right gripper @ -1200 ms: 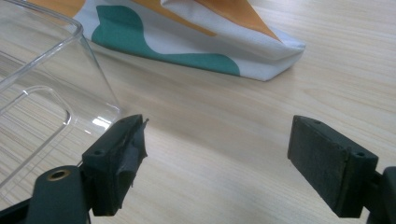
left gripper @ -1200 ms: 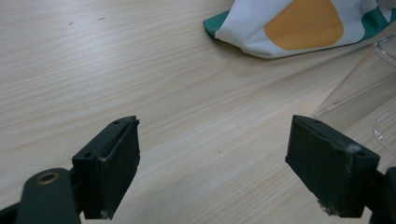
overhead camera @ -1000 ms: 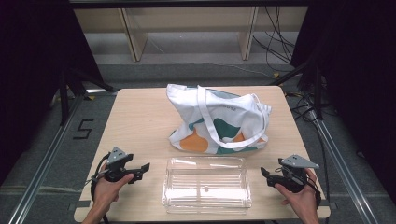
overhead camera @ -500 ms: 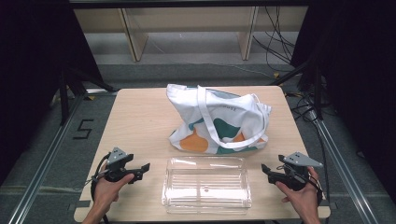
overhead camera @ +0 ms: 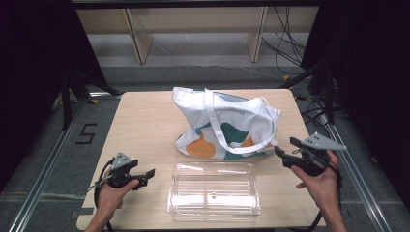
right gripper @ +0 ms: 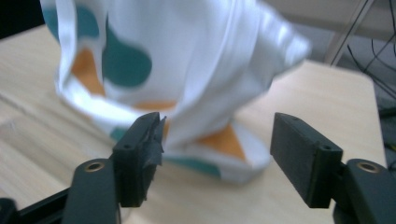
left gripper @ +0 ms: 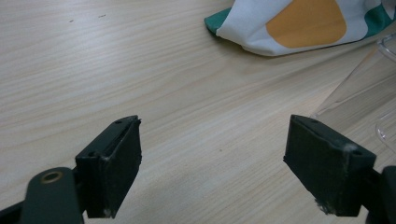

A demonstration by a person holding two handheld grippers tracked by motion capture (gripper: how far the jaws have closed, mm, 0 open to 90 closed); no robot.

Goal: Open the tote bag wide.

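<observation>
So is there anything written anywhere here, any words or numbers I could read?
"5": a dark numeral on the floor, left of the table.
Small grey lettering on the tote bag, near its top: too small and blurred to read.
The clear plastic box shows no readable text.

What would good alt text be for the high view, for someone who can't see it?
Seen from above, a wooden table holds a white tote bag with orange and green shapes and, nearer the person, a clear plastic container. A person's hands hold an open black left gripper and right gripper, one on either side of the container.
</observation>
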